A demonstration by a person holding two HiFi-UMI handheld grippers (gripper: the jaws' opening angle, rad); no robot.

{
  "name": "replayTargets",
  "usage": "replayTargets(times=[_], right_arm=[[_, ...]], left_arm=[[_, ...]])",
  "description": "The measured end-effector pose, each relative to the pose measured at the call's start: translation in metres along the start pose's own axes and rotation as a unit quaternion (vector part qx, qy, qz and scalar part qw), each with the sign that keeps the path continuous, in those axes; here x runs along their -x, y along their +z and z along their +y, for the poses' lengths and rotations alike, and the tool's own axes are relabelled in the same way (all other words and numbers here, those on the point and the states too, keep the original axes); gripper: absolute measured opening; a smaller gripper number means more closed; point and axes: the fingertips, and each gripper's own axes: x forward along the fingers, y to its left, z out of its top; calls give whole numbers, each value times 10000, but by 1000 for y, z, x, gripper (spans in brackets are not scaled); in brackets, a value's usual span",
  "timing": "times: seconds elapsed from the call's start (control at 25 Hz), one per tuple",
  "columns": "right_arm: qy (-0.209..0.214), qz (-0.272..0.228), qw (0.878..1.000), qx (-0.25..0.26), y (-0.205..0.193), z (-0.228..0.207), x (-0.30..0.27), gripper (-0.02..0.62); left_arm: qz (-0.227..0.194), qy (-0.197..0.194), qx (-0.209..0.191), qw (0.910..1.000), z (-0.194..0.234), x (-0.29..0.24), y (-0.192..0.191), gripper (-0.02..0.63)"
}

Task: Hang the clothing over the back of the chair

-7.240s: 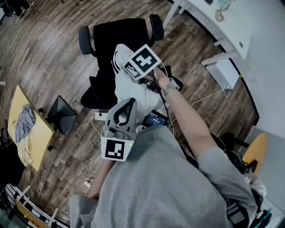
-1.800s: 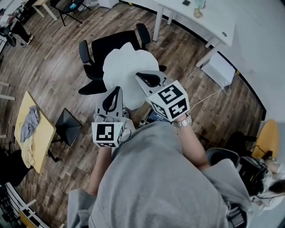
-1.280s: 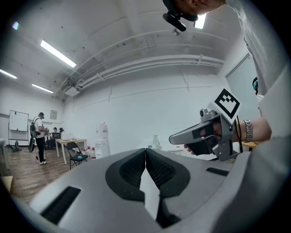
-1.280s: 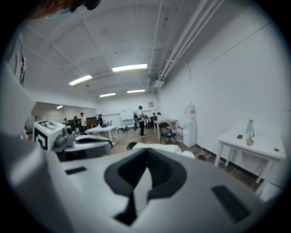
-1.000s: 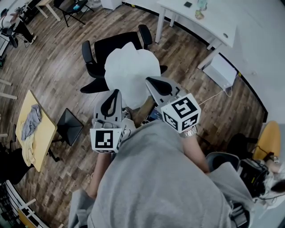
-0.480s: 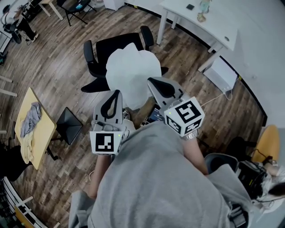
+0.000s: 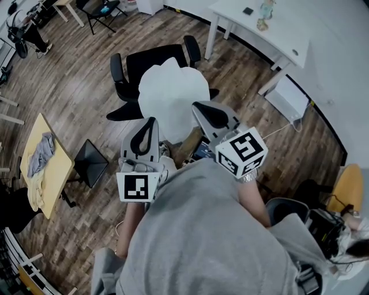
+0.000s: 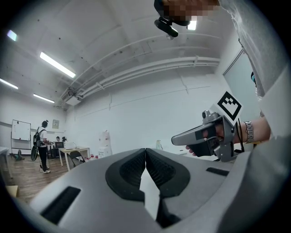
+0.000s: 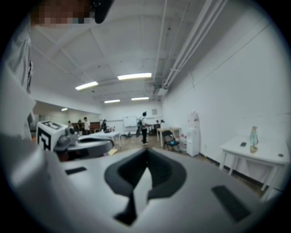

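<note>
clothing (image 7: 173, 98) — now over the chair (image 7: 151, 59)

Bright ceiling tubes (image 8: 57, 64) light evenly; fisheye edges bend and darken.

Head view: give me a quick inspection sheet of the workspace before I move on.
Surface: wooden floor; no worktop in use.
Job's things: white garment draped over the back of the black chair.
Clutter: grey cloth on yellow table; bottle on white desk.
Tongs: left tongs and right tongs both shut, holding nothing.
Cables: white cable on the floor near a white box.
Surroundings: open room; a person stands far off.
</note>
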Motion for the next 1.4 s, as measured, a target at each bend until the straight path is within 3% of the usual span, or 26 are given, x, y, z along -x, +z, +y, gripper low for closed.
replayTargets(times=[0.64, 1.4], right_arm=[[87, -96, 9999, 43, 3, 2, -3, 34], [330, 81, 9994, 100, -6, 18, -21, 34]], left_arm=[[-20, -36, 42, 10000, -2, -5, 0, 35], [132, 178, 125, 9997, 11, 11, -14, 35]])
